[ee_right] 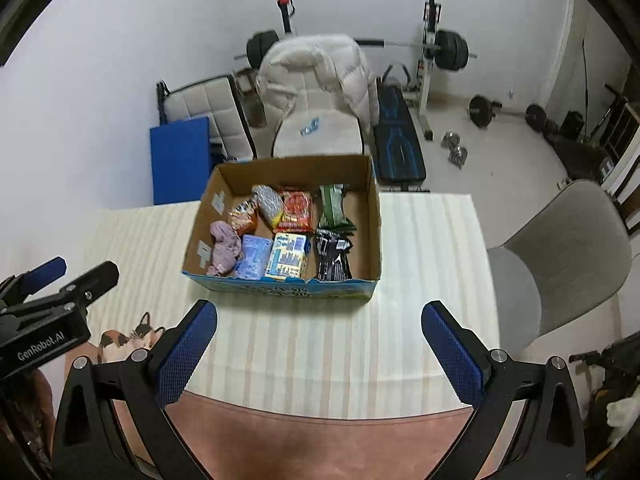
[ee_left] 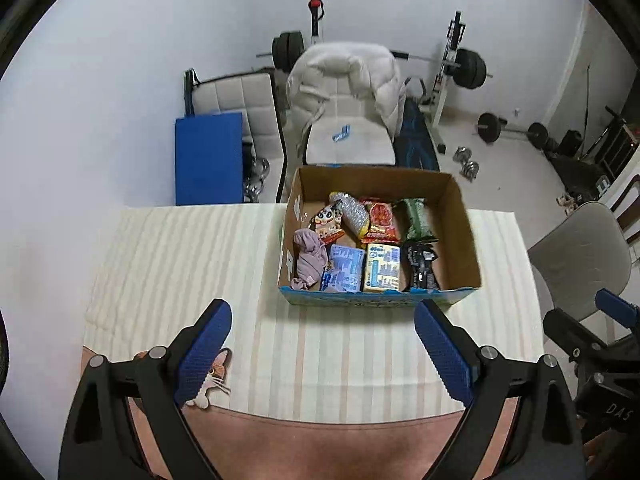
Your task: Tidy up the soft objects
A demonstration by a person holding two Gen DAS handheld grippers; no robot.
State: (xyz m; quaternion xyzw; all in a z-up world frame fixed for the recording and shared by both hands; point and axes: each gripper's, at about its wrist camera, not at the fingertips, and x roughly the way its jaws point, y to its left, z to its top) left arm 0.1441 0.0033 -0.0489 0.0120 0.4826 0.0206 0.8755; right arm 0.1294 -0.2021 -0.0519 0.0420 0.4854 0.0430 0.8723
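Left wrist view: striped tablecloth (ee_left: 200,264), cardboard box (ee_left: 460,236), weight bench (ee_left: 418,140) behind.

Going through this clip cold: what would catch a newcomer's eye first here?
First, the open cardboard box at the far middle of the striped table, packed with colourful snack packets and a crumpled mauve cloth at its left side. Next, both grippers, left gripper and right gripper, spread open and empty just short of the box. Behind, a white puffer jacket drapes a chair among barbells.

The cardboard box's (ee_left: 460,232) near wall hides the lower ends of the packets (ee_left: 382,268) inside.
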